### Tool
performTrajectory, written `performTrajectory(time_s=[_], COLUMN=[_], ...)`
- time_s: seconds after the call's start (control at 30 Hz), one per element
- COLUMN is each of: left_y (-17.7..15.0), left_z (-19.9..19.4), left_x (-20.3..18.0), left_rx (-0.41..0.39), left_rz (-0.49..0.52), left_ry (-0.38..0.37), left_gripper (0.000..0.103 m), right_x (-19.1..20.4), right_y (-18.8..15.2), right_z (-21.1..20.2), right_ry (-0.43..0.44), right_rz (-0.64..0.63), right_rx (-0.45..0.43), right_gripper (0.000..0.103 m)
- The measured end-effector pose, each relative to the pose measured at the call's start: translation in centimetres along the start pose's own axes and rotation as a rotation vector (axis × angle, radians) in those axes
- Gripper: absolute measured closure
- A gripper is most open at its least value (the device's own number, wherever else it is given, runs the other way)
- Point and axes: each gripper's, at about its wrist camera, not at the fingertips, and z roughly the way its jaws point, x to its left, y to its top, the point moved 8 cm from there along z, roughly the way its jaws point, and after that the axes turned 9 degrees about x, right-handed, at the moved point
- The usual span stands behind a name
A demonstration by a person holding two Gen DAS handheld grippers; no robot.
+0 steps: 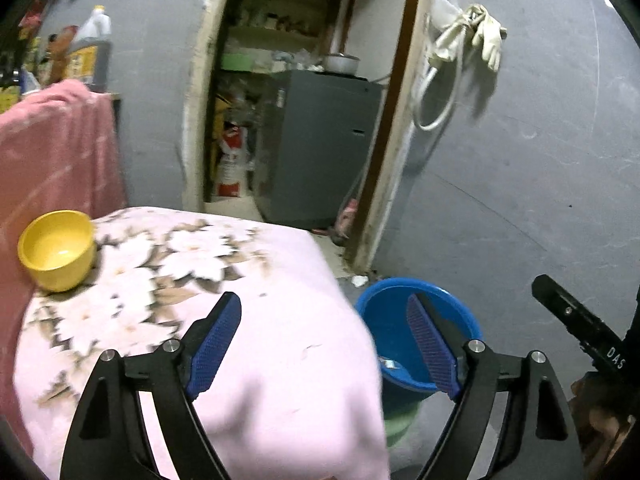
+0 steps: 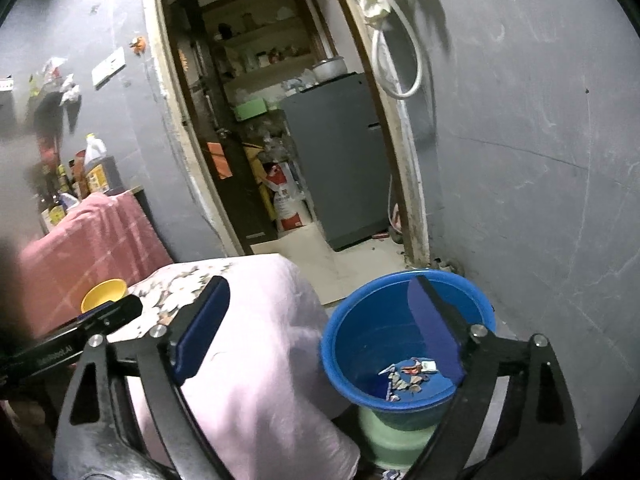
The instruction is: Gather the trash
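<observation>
A blue bucket (image 2: 360,344) stands on a green stool (image 2: 394,440) to the right of the table, with several small trash scraps (image 2: 408,376) on its bottom. It also shows in the left wrist view (image 1: 390,320). My right gripper (image 2: 320,324) is open and empty, above the table's right edge and the bucket. My left gripper (image 1: 326,338) is open and empty over the pink floral cloth (image 1: 260,340). A yellow bowl (image 1: 56,250) sits at the table's far left, also in the right wrist view (image 2: 103,294).
A red cloth (image 1: 52,152) covers a shelf with bottles (image 2: 96,168) behind the table. An open doorway (image 2: 280,120) shows a grey fridge (image 1: 320,144). Gloves and a hose (image 1: 472,40) hang on the grey wall at right.
</observation>
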Motion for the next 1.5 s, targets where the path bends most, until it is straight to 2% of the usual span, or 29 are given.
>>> performTrajectory(time_s=[0.03,0.07,0.1,0.3,0.6,0.83,1.17,1.5], left_y=[-0.3,-0.7,-1.1,-3.0,-6.2,-9.0,-13.3,-17.4], left_z=[-0.5,-1.3,-2.2,-6.5,-11.3,-13.5,-16.4,-17.8], left_x=[0.3,0.7,1.2,3.7,5.6,7.1,9.9,12.2], left_rx=[-0.008,-0.021,-0.041,-0.113,-0.194,-0.207,-0.257,-0.279], left_rz=[-0.004,-0.011,-0.02,-0.032,-0.012,-0.034,-0.101,-0.116], left_ry=[0.012,0.026,0.042,0.097,0.183,0.217,0.303,0.382], left_gripper=[0.019,0.011,0.008,0.007,0.004,0.003,0.003,0.003], right_x=[0.5,1.2,1.7,5.1,8.7,10.8,13.5,15.1], right_y=[-0.2,-0.6,-0.7,-2.4,-5.1,-7.3,-10.7,-14.6], right_z=[-0.2,-0.7,-0.9,-2.7,-5.1,-7.0,-9.3,-9.6], right_ry=[0.003,0.008,0.012,0.045,0.094,0.117,0.122,0.108], right_rz=[-0.006,-0.017,-0.025,-0.078,-0.114,-0.137,-0.203,-0.261], right_rx=[-0.004,-0.012,-0.018,-0.047,-0.084,-0.116,-0.161,-0.153], right_gripper=[0.0,0.0,0.0,0.0,0.0,0.0,0.0,0.0])
